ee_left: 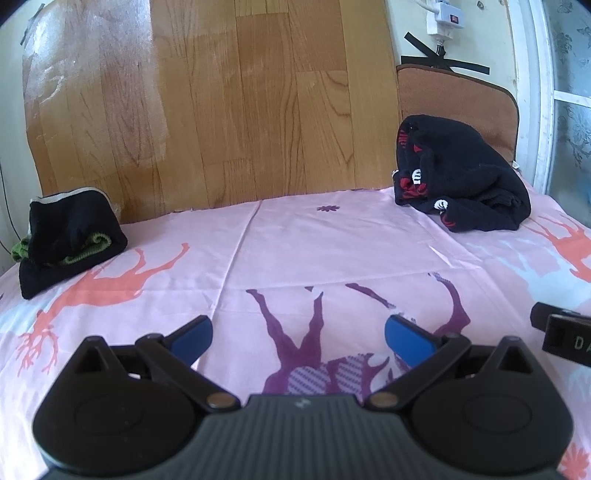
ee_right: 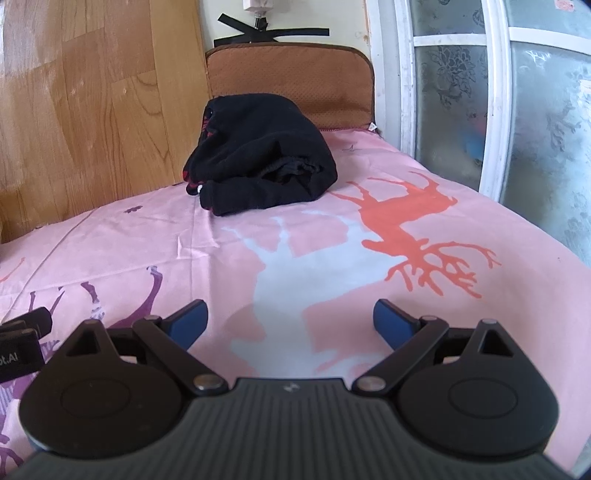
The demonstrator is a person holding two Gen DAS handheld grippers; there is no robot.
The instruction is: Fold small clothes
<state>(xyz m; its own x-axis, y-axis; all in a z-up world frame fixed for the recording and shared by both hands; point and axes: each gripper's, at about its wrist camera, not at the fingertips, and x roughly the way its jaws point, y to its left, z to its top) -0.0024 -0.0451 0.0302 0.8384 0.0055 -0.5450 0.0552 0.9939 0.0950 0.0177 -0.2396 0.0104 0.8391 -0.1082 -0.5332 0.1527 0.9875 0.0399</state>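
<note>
Both the left tongs (ee_left: pixel 298 334) and the right tongs (ee_right: pixel 290 320) are wide and hold nothing. The black clothes heap (ee_right: pixel 260 155) sits far back on the bed (ee_right: pixel 480 229). It looks soft and floppy, so pinch a loose edge.

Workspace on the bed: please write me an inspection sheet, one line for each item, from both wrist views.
Surface: pink bedsheet with deer prints, lying flat with light creases.
Job's things: black garment with red pattern, crumpled in a heap at far right; black and green clothes, a compact pile at far left.
Clutter: nothing seen.
Grippers: left gripper open, holding nothing; right gripper open, holding nothing; both low over the sheet.
Cables: plug with cord on the wall, black tape below.
Surroundings: wood-pattern wall, brown cushion, frosted window.
</note>
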